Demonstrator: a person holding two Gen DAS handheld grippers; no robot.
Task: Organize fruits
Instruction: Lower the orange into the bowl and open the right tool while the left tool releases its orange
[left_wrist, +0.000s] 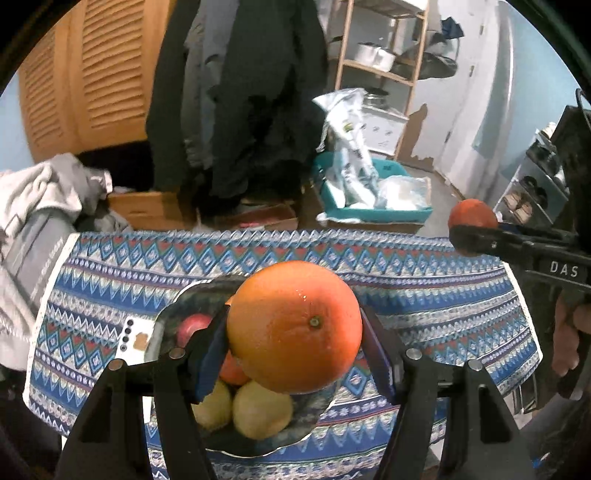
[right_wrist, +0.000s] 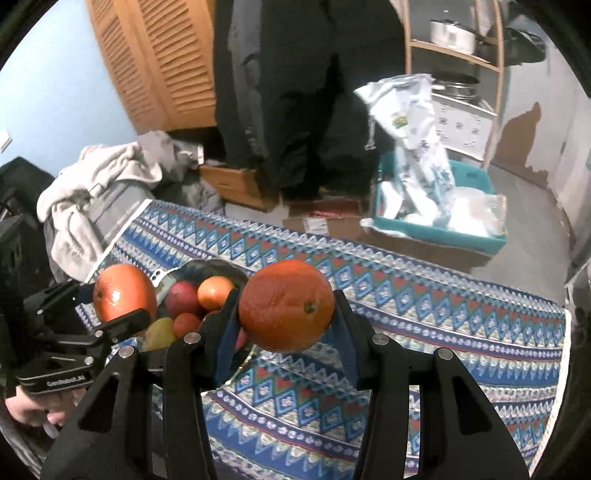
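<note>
— Fruits are held in both grippers: a large orange is clamped between the jaws of the left gripper, and a smaller, darker orange is clenched in the jaws of the right gripper.

— Where is each one placed relative to the bowl?

— From the left wrist view, the large orange is seen directly above the bowl, with the yellow fruits and a red apple visible underneath it. The smaller orange is carried beside the bowl, over the patterned cloth on the tabletop, on the side away from the left gripper.

— Which hand is judged nearer to a drop?

— The left. Its fruit is already hung over the bowl's contents, so only a lowering and a release would seem to be needed. The right gripper's fruit would first have to be brought sideways across the rim.

— Is any axis to be minded?

— Hardly; both oranges are round. The stem end of each is turned toward its camera, and each is gripped across its sides.

— Any risk?

— A pile is already formed in the bowl, so a roll-off could be expected.
</note>
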